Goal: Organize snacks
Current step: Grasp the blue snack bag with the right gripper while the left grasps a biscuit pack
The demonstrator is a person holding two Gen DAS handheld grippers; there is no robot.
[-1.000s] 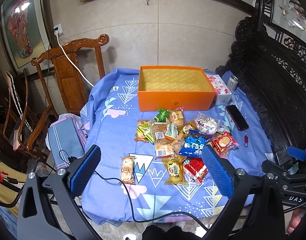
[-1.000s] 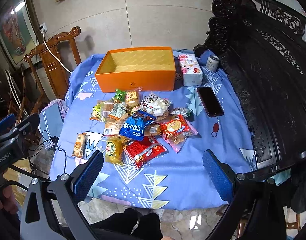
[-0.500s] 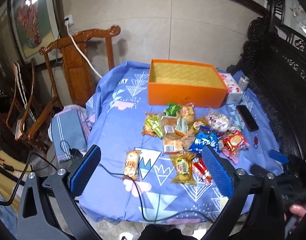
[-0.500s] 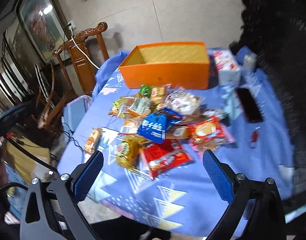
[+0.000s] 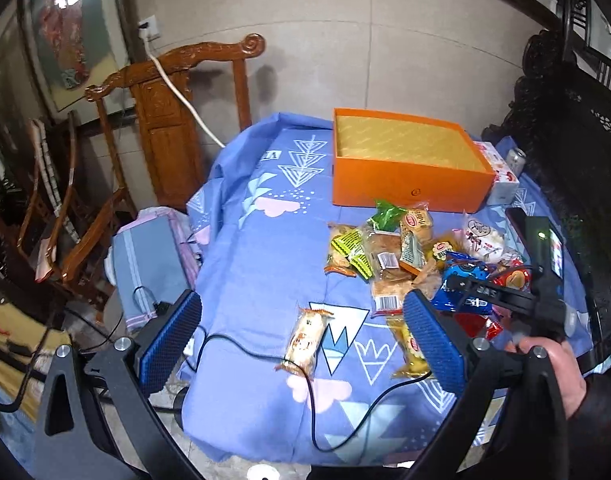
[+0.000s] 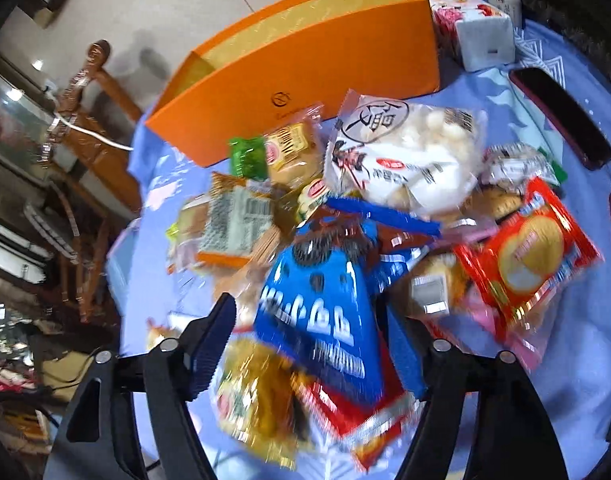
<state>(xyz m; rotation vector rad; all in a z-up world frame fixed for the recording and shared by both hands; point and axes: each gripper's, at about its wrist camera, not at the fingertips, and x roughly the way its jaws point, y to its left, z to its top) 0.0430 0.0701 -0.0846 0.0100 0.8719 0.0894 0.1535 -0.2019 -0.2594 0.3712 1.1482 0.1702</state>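
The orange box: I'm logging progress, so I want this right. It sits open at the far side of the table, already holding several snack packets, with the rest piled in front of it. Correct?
One thing is wrong: the orange box holds nothing yet. The left wrist view shows its yellow lining bare. It does sit open at the far side of the table, and the snack packets are piled in front of it.
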